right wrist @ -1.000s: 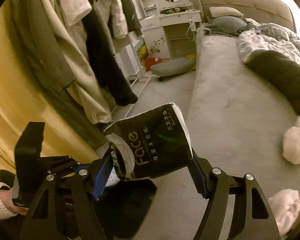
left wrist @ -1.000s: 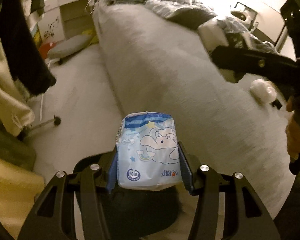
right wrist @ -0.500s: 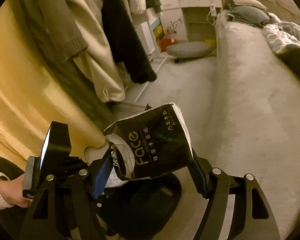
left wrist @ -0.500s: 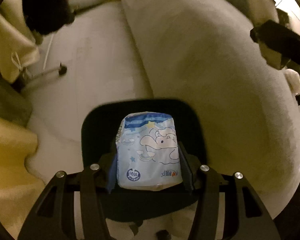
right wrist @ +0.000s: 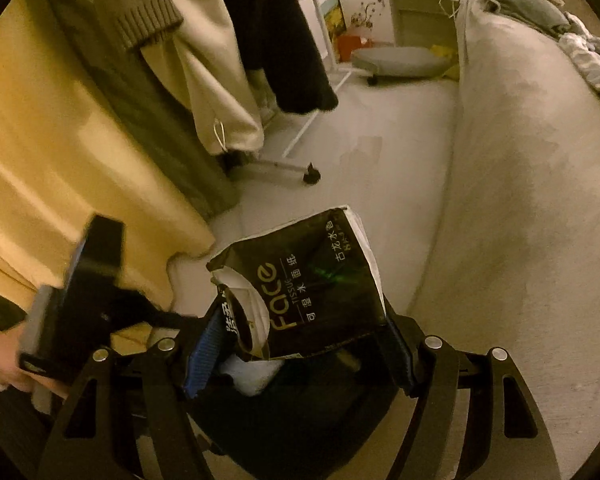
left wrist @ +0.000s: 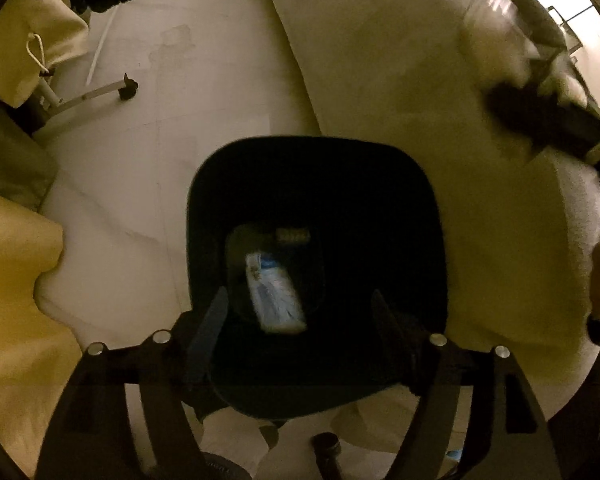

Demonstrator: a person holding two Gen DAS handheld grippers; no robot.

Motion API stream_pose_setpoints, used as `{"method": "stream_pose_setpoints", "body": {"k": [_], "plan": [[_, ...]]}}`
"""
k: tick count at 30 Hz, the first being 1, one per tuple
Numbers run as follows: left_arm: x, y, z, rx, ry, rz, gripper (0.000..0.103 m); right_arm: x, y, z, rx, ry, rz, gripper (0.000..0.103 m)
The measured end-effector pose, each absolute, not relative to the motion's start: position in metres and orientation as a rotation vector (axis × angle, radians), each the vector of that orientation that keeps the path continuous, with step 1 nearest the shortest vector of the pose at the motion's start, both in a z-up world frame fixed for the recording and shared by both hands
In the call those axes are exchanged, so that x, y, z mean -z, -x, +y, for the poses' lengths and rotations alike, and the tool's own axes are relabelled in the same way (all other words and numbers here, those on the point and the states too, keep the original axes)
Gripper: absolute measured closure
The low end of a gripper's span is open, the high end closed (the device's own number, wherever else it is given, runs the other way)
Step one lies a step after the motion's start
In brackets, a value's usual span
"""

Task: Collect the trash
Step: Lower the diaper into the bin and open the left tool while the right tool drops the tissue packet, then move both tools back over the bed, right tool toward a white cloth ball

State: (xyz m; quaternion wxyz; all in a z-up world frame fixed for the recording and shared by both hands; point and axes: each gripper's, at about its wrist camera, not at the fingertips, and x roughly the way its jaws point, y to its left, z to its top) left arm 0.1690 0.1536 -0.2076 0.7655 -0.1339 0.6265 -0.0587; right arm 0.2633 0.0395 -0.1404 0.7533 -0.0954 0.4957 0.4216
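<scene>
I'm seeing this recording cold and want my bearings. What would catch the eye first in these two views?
In the left wrist view, the black bin on the floor beside the bed fills the middle, with a blue-and-white packet inside, beyond the open left gripper. In the right wrist view, the right gripper clamps a black Face tissue pack.
</scene>
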Motion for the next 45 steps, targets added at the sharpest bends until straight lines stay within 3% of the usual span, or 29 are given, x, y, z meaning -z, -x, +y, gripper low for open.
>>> {"method": "stream_pose_setpoints", "body": {"k": [10,21,30,32,34,35,45], "plan": [[0.144,-0.168,0.185,0.070,0.314,1.148,0.025,0.175,-0.257,0.058,-0.883,0.285,1.189,0.031],[0.061,-0.185,0.208,0.041,0.316,0.872,0.038,0.204,-0.241,0.072,-0.894,0.365,1.269,0.031],[0.040,-0.199,0.194,0.074,0.309,0.776,0.047,0.222,-0.222,0.085,-0.906,0.456,1.312,0.031],[0.039,-0.204,0.193,0.077,0.322,0.764,0.047,0.225,-0.221,0.088,-0.909,0.481,1.321,0.029],[0.036,-0.208,0.190,0.076,0.323,0.748,0.047,0.224,-0.218,0.088,-0.911,0.490,1.328,0.014],[0.033,-0.210,0.188,0.078,0.327,0.739,0.047,0.223,-0.216,0.089,-0.913,0.494,1.334,0.012],[0.009,-0.231,0.162,0.058,0.308,0.654,0.047,0.189,-0.216,0.064,-0.964,0.420,1.269,0.011]]}}
